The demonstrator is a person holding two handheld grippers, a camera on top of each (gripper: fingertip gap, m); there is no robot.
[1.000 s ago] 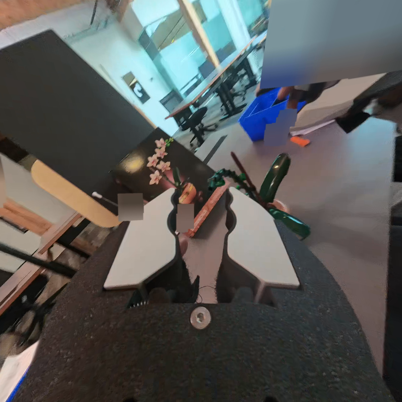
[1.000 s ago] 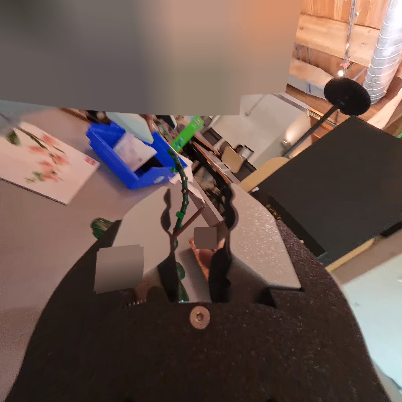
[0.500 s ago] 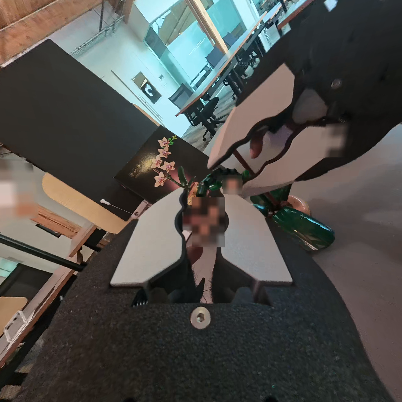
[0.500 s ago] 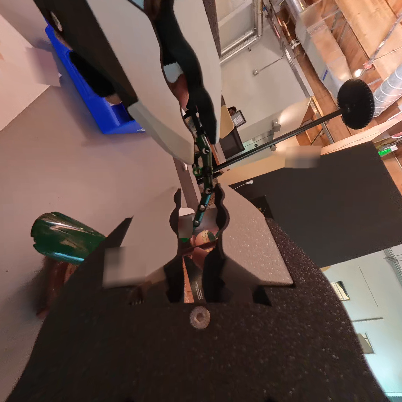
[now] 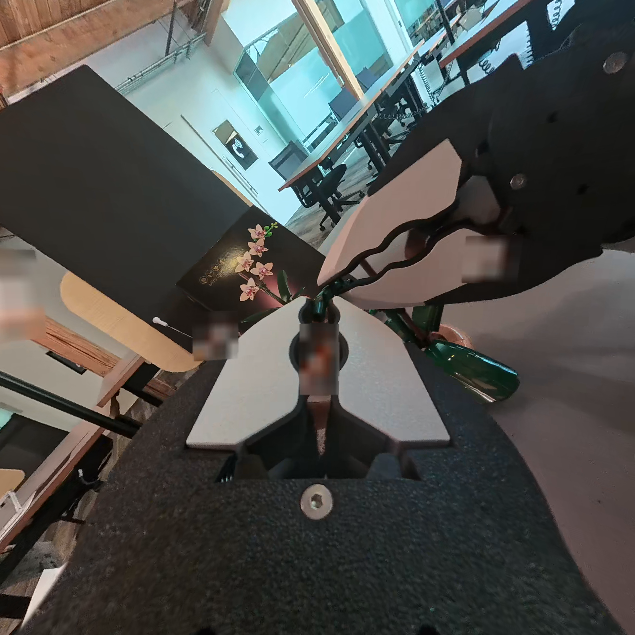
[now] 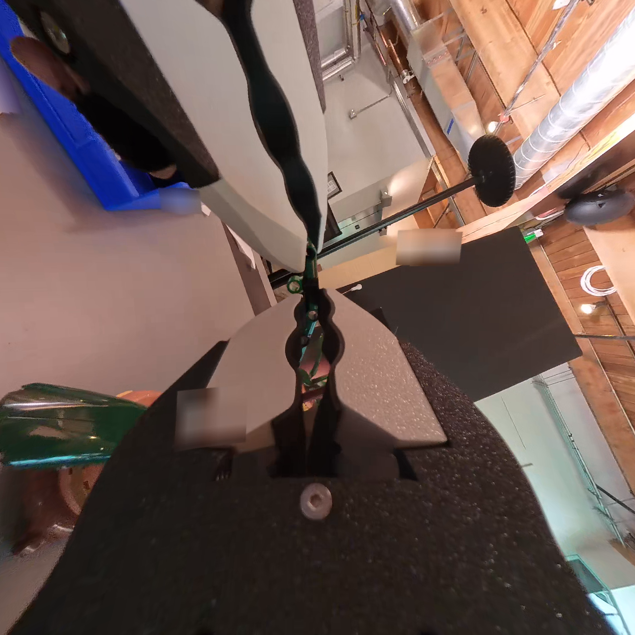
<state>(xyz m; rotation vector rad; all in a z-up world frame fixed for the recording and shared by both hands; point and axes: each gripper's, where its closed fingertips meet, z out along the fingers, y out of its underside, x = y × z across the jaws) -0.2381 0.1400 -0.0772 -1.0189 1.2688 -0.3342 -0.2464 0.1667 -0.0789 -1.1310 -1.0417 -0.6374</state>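
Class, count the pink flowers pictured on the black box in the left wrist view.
5, in a curved line down the black box, just beyond the left tongs. Its lower part is hidden, so more are possible.

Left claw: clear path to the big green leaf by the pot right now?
Probably not as is: the left claw is shut on the green stem, with the right claw gripping it alongside. The leaf itself lies uncovered, to its right.

The two grippers meet tip to tip on the green jointed stem (image 6: 311, 271), so no gap is left between the left gripper (image 5: 319, 305) and the right gripper (image 5: 338, 287). Dark green leaves (image 5: 470, 367) and the pink pot (image 5: 453, 335) crowd the space just below them. The grey tabletop (image 5: 567, 343) lies bare to the right; the black box (image 5: 240, 271) and black panel (image 5: 103, 178) close off the left
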